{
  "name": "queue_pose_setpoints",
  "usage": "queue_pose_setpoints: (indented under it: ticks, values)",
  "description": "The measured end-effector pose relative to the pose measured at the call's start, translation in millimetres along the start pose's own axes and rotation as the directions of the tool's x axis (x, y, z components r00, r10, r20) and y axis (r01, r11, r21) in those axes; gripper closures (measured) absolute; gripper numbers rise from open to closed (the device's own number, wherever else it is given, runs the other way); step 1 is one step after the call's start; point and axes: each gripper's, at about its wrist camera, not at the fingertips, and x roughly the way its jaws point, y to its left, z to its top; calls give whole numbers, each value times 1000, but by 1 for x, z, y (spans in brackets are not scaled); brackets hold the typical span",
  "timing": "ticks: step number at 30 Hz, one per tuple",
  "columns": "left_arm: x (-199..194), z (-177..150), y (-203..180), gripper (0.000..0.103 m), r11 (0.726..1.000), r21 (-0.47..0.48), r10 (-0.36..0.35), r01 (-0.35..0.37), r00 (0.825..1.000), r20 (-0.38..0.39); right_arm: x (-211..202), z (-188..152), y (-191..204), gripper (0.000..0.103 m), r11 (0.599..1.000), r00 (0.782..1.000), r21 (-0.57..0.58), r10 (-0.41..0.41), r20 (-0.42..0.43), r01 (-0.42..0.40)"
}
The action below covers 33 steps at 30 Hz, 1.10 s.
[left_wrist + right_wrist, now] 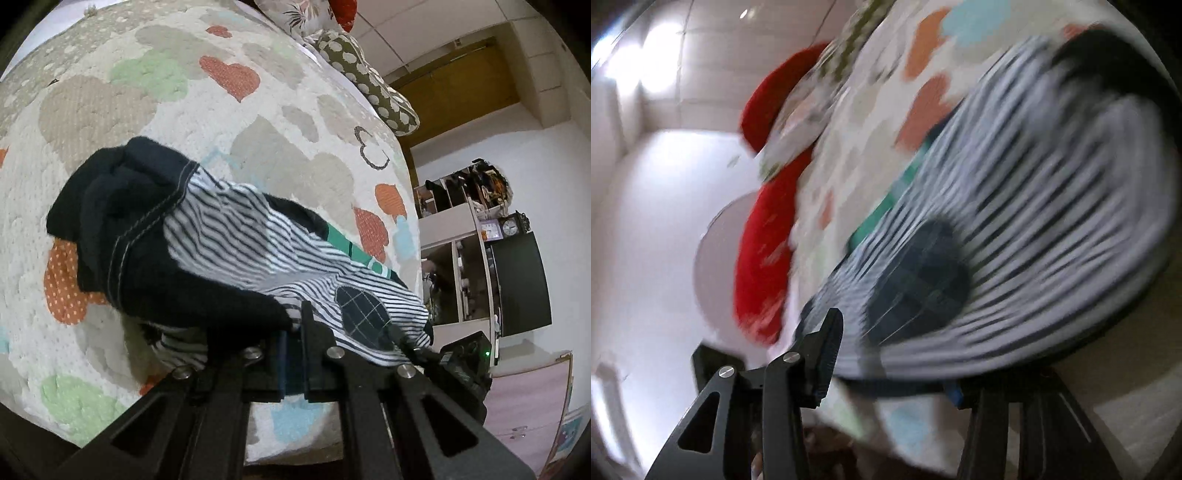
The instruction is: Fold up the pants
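Note:
The pants (207, 240) are striped black-and-white with dark navy parts and a round checked patch (364, 314). They lie bunched on the bed, lifted at the near edge. My left gripper (293, 332) is shut on the near edge of the pants. In the blurred right wrist view the pants (1034, 221) fill the right side, with the patch (919, 280) near the jaws. My right gripper (890, 373) stands wide open, its left finger (827, 354) beside the pants' edge, the right finger mostly hidden under the cloth. The right gripper's body (461, 362) shows in the left wrist view.
The bedspread (184, 92) is white with coloured heart patches. Pillows (369, 81) lie at the bed's far end, and red cushions (764, 240) show in the right wrist view. Shelves and a dark screen (517, 280) stand by the wall right of the bed.

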Motion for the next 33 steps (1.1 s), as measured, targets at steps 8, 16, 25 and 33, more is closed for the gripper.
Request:
queue_pose_setpoints:
  ticks: [8,16,25,33]
  values:
    - [16,52,-24,98,997,37,69,-71,996,48,-8,45,50,94,982,998,-182,-44,43,51]
    - [85,147,-20,97,973,23,227,-228,973,34,53,137,52,77,978,993,-173,-116,7,116]
    - [79,174,-15,75,988,-49,149,-147,988,35,47,209,17,35,999,993,31,-17,114,13]
    - [0,139,-15,43,981,0,191,-194,967,167,-11,185,19,35,972,964,-124,-170,204,197]
